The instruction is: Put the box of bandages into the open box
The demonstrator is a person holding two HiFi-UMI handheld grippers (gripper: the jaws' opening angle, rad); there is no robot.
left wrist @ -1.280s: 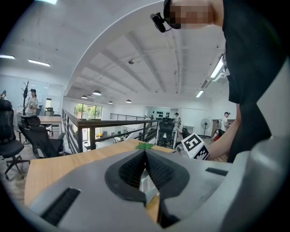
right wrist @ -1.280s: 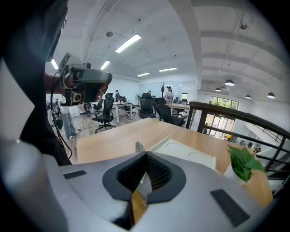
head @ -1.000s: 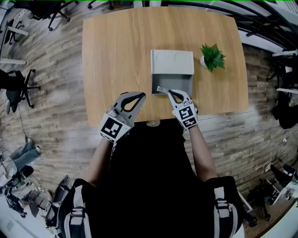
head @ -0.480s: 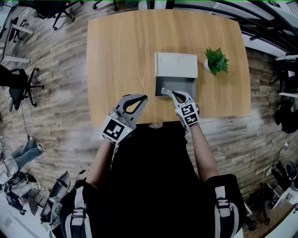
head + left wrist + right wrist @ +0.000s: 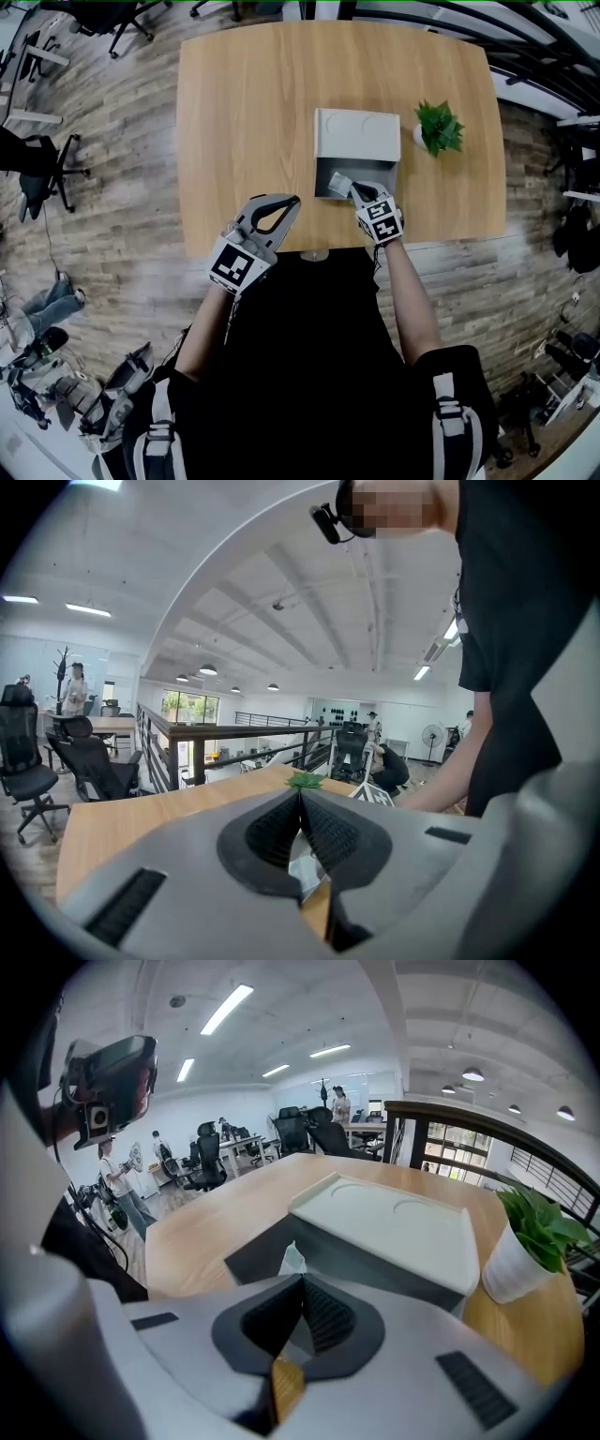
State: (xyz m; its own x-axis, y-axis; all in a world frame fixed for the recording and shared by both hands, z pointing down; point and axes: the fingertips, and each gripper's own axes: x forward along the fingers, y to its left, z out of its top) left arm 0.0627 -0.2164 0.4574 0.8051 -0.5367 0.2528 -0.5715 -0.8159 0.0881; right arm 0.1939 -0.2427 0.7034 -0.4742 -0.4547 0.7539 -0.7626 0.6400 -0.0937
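Your right gripper [image 5: 354,190] is clamped on the box of bandages [image 5: 338,181], a small pale pack sticking out past the jaw tips. The pack is over the near-left part of the open box [image 5: 356,134], above its dark inside; can't tell if it touches the bottom. The open box sits on the table [image 5: 244,112], right of middle and close to the near edge, with its pale lid on the far side. In the right gripper view the jaws are pressed together and a pale corner of the pack [image 5: 292,1258] pokes out beyond them, with the grey box right behind. Your left gripper [image 5: 294,199] is over the table's near edge, left of the open box and apart from it, jaws closed together with nothing between them. A potted plant [image 5: 439,127] stands just right of the box lid
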